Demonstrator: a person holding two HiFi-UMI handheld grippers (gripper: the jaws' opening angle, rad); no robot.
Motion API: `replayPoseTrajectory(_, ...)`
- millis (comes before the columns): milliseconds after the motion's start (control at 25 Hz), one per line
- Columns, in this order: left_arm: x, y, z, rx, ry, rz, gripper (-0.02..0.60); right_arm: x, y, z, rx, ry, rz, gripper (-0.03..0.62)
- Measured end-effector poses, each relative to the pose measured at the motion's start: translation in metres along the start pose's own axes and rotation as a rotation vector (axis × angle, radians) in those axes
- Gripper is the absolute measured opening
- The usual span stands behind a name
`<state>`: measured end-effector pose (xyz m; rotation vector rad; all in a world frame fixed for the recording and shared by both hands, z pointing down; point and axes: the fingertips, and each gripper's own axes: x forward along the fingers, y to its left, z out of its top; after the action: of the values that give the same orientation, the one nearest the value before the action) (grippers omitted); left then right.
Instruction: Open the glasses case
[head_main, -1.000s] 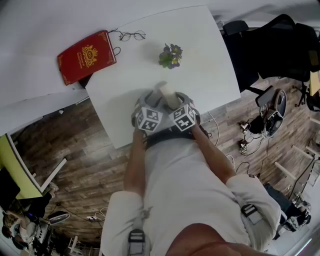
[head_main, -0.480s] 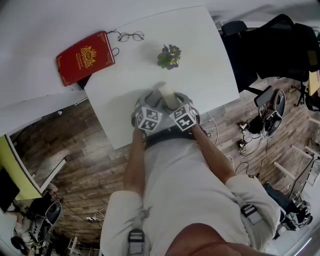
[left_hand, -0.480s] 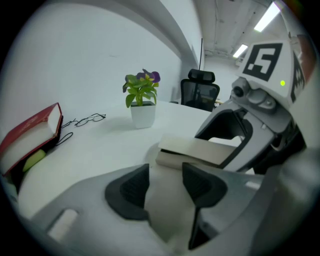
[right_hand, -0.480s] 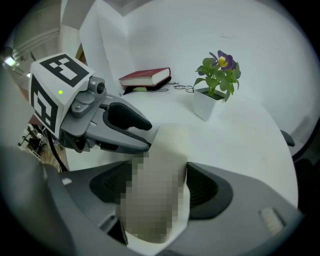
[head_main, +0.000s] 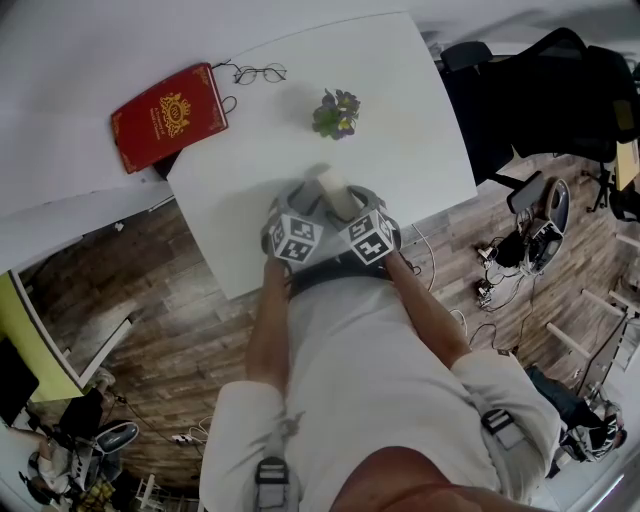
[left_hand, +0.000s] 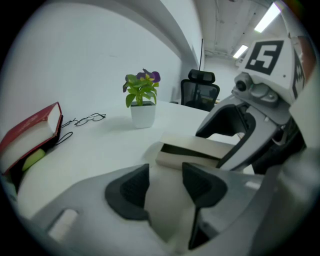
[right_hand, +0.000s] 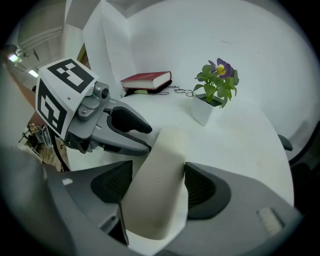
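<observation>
While left claw (left_hand: 165, 172) and right claw (right_hand: 157, 172) clamp it, the glasses case (right_hand: 165, 145) points toward the plant (right_hand: 216, 82).

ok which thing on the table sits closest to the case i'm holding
The potted plant, just beyond the glasses case; the red book and spectacles lie farther off at the far left corner.

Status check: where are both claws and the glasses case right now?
Left claw shut on glasses case; right claw shut on it too. Lid cracked, dark gap showing. Plant apart, farther back.
</observation>
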<state>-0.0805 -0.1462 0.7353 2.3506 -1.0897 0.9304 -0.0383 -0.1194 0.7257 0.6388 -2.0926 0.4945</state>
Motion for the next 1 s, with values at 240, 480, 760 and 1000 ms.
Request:
replayPoseTrajectory(240,0.000,0.000,0.001,-0.001,-0.002,0.001,0.210,-0.005,-0.001,0.002,0.007,-0.010,0.003,0.321)
replayPoseTrajectory(480,0.000,0.001,0.002,-0.001,-0.007,0.000,0.210,-0.008,-0.002,0.004,0.012,-0.023,0.006,0.305)
replayPoseTrajectory(760,0.000,0.000,0.001,-0.005,-0.006,0.000,0.210,-0.014,-0.005,0.006,0.015,-0.037,0.004,0.279)
replayPoseTrajectory(1000,0.000,0.000,0.001,-0.009,-0.006,0.000,0.209,-0.019,-0.007,0.007,0.018,-0.045,0.002,0.252)
